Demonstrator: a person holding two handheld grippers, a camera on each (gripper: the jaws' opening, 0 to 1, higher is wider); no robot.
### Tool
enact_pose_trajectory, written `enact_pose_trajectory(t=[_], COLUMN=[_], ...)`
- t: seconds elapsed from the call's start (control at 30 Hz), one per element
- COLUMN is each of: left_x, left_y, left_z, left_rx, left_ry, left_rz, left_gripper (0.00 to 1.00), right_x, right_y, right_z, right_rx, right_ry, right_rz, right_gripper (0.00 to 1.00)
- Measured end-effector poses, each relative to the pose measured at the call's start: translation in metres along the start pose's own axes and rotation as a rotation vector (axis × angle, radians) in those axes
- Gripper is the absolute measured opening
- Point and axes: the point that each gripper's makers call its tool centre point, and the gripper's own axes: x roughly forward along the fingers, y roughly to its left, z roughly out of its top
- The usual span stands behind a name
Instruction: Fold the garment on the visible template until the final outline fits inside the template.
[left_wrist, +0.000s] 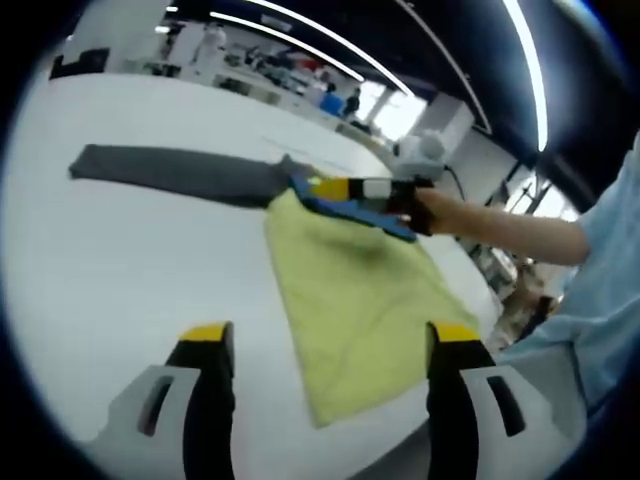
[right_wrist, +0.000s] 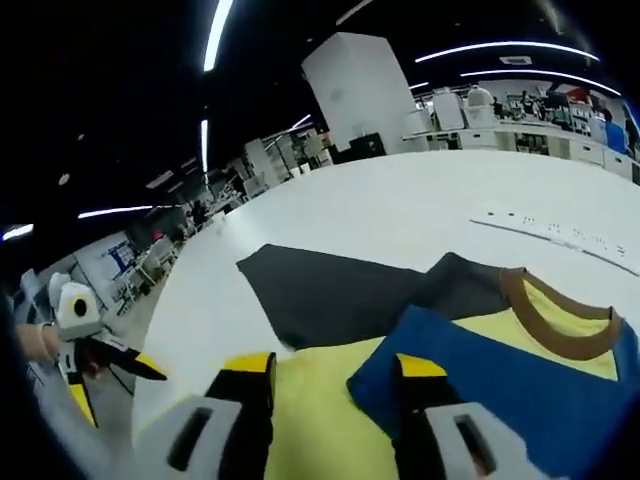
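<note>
A garment lies spread on the white table (left_wrist: 120, 270), with a pale yellow body (left_wrist: 350, 300), a blue shoulder part (left_wrist: 340, 208) and a dark grey sleeve (left_wrist: 170, 170) stretched to the left. My left gripper (left_wrist: 330, 335) hovers open over the table and the garment's lower edge, holding nothing. My right gripper (left_wrist: 345, 188), held by a hand, sits at the blue shoulder. In the right gripper view its jaws (right_wrist: 335, 368) stand apart over the yellow cloth (right_wrist: 320, 420), beside the blue panel (right_wrist: 500, 390), the brown collar (right_wrist: 545, 325) and the grey sleeve (right_wrist: 330, 290). My left gripper (right_wrist: 110, 385) shows at the left edge.
A faint dotted line of marks (right_wrist: 560, 235) runs across the table (right_wrist: 400, 205) beyond the collar. A person's arm and pale blue sleeve (left_wrist: 600, 270) fill the right side. Desks, equipment and people stand far behind in the hall.
</note>
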Motion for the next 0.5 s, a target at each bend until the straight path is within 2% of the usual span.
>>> enact_pose_trajectory(t=[0.23,0.3,0.5], left_x=[0.000,0.000,-0.002], left_y=[-0.001,-0.001,0.000], left_z=[0.005,0.005,0.008], left_rx=[0.012,0.017,0.024], left_ry=[-0.006,-0.005,-0.005], left_rz=[-0.003,-0.003,-0.001], left_gripper=[0.75,0.75,0.75], right_x=[-0.008,-0.008,-0.012], right_y=[-0.002,-0.004,-0.006], right_z=[0.004,0.005,0.002], right_rx=[-0.031,-0.048,-0.055], right_ry=[-0.038,-0.037,-0.029], right_rz=[-0.015,-0.022,-0.028], right_gripper=[0.84,0.90,0.99])
